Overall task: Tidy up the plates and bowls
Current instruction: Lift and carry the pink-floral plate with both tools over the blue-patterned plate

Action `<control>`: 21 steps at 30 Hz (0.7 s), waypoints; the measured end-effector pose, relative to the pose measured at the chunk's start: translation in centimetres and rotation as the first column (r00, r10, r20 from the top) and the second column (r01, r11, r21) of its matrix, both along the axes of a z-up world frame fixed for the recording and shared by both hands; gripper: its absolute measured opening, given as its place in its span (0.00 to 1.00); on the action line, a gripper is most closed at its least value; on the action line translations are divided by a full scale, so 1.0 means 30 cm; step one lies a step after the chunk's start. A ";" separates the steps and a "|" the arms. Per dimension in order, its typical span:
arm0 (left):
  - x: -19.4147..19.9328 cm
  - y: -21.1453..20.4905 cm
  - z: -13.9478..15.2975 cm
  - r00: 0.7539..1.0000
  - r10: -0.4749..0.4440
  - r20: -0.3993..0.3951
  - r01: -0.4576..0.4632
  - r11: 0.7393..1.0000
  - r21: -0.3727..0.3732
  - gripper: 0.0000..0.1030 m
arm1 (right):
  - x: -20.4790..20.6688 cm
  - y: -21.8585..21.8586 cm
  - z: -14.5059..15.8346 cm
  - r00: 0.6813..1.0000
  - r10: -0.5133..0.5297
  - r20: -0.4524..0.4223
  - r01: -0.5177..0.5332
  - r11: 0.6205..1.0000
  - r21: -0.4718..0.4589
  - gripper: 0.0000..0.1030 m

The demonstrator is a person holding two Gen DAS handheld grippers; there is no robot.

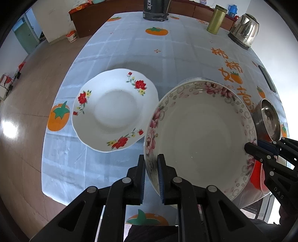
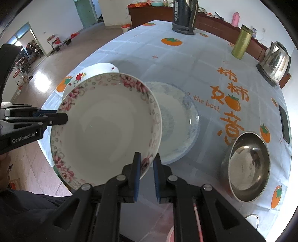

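In the left wrist view, your left claw (image 1: 150, 167) is clamped on the near-left rim of the pink-flowered bowl (image 1: 201, 134), one pad inside, one outside. Your right claw (image 1: 250, 149) pinches the opposite rim, so the bowl hangs between both, above the worktop (image 1: 130, 46) with its pale blue persimmon-print cloth. Just beside the bowl on its left, the red-flowered plate (image 1: 111, 109) lies flat on the cloth, apart from the bowl. The steel bowl (image 1: 269, 119) peeks out behind the right rim, partly covered. Farther back stand a dark jug base (image 1: 155, 11), a green-gold flask (image 1: 217, 19) and a steel kettle (image 1: 245, 29); a black phone (image 1: 267, 78) lies near the right edge. Something red under the bowl's lower right side is too hidden to name.

In the right wrist view, your right claw (image 2: 147, 163) is closed on the near rim of the pink-flowered bowl (image 2: 106, 126), and the left claw (image 2: 62, 118) holds the far-left rim. The bowl covers most of the red-flowered plate (image 2: 80, 75) behind it and overlaps the left part of a blue-patterned plate (image 2: 180, 119) lying on the cloth. The steel bowl (image 2: 247, 167) sits well clear to the right. The phone (image 2: 285, 122) is cut by the picture's dark edge.
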State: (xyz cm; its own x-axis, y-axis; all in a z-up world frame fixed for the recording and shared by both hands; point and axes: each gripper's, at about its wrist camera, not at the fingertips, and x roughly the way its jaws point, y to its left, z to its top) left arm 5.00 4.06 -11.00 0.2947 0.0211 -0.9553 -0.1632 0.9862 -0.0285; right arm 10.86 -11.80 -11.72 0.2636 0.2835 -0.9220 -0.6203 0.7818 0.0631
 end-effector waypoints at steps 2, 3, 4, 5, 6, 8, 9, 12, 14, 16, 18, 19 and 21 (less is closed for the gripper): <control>0.010 -0.006 0.002 1.000 -0.004 0.002 0.004 1.000 0.001 0.13 | 0.007 -0.006 0.002 1.000 -0.004 0.002 0.004 1.000 0.001 0.12; 0.016 -0.010 0.004 1.000 -0.006 0.004 0.006 1.000 0.001 0.13 | 0.010 -0.009 0.003 1.000 -0.006 0.004 0.006 1.000 0.001 0.12; 0.021 -0.013 0.006 1.000 -0.008 0.006 0.008 1.000 0.002 0.13 | 0.015 -0.013 0.004 1.000 -0.009 0.005 0.009 1.000 0.002 0.12; 0.026 -0.016 0.006 1.000 -0.010 0.007 0.010 1.000 0.002 0.13 | 0.018 -0.017 0.005 1.000 -0.011 0.006 0.011 1.000 0.002 0.12; 0.031 -0.020 0.007 1.000 -0.012 0.007 0.012 1.000 0.002 0.13 | 0.021 -0.021 0.006 1.000 -0.014 0.008 0.014 1.000 0.002 0.12; 0.039 -0.025 0.006 1.000 -0.015 0.008 0.015 1.000 0.002 0.13 | 0.028 -0.028 0.007 1.000 -0.018 0.009 0.018 1.000 0.002 0.12; 0.044 -0.028 0.006 1.000 -0.017 0.008 0.017 1.000 0.001 0.13 | 0.030 -0.030 0.007 1.000 -0.020 0.009 0.020 1.000 0.002 0.12; 0.057 -0.036 0.008 1.000 -0.020 0.010 0.020 1.000 0.001 0.13 | 0.039 -0.041 0.009 1.000 -0.025 0.011 0.025 1.000 0.002 0.12; 0.064 -0.041 0.007 1.000 -0.022 0.010 0.022 1.000 0.001 0.13 | 0.049 -0.045 0.010 1.000 -0.027 0.012 0.027 1.000 0.003 0.12; 0.070 -0.046 0.008 1.000 -0.024 0.011 0.024 1.000 0.003 0.13 | 0.054 -0.050 0.009 0.999 -0.030 0.013 0.030 1.000 0.003 0.12; 0.074 -0.051 0.009 1.000 -0.026 0.013 0.026 1.000 0.005 0.13 | 0.059 -0.055 0.010 0.999 -0.031 0.013 0.031 1.000 0.003 0.12; 0.076 -0.052 0.008 1.000 -0.026 0.013 0.026 1.000 0.006 0.13 | 0.062 -0.057 0.009 0.999 -0.032 0.013 0.032 0.999 0.003 0.12; 0.079 -0.055 0.008 1.000 -0.026 0.013 0.026 1.000 0.006 0.13 | 0.065 -0.059 0.010 0.999 -0.032 0.014 0.032 0.999 0.004 0.12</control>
State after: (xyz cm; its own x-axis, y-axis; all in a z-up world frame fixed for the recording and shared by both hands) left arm 7.38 2.43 -10.76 0.3075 0.0190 -0.9514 -0.1368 0.9903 -0.0245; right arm 12.80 -13.56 -11.43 0.2854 0.2779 -0.9172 -0.5962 0.8008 0.0571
